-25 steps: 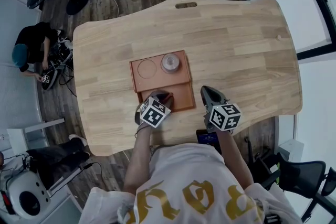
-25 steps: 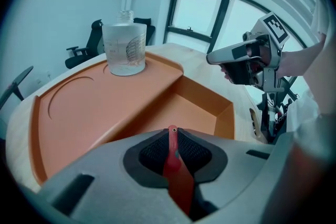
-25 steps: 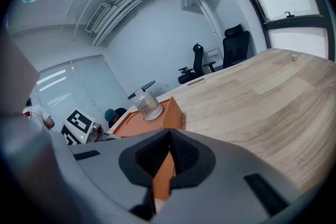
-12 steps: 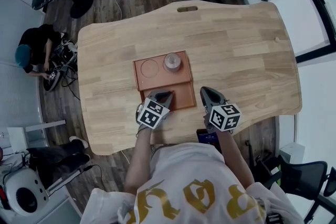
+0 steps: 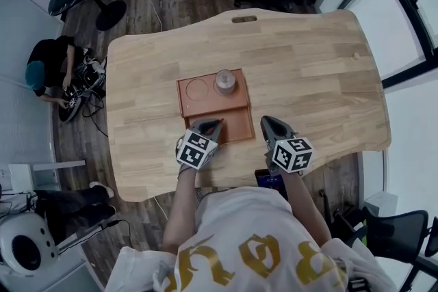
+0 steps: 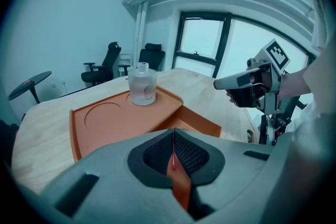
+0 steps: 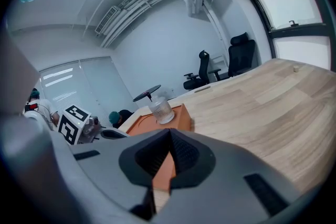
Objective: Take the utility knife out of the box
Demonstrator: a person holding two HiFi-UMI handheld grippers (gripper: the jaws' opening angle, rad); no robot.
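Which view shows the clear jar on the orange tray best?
Left gripper view: the clear jar stands large, unblocked, side-on. Head view shows only its top, small; right gripper view shows it small and distant.

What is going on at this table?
A person holds two grippers at a wooden table. The left gripper is over the near compartment of an orange box, jaws together, a red sliver at their seam. The right gripper hangs beside the box, shut, empty. A clear jar stands in the far compartment.

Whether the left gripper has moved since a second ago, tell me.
Yes, slightly: the left gripper has drifted left against the orange tray.
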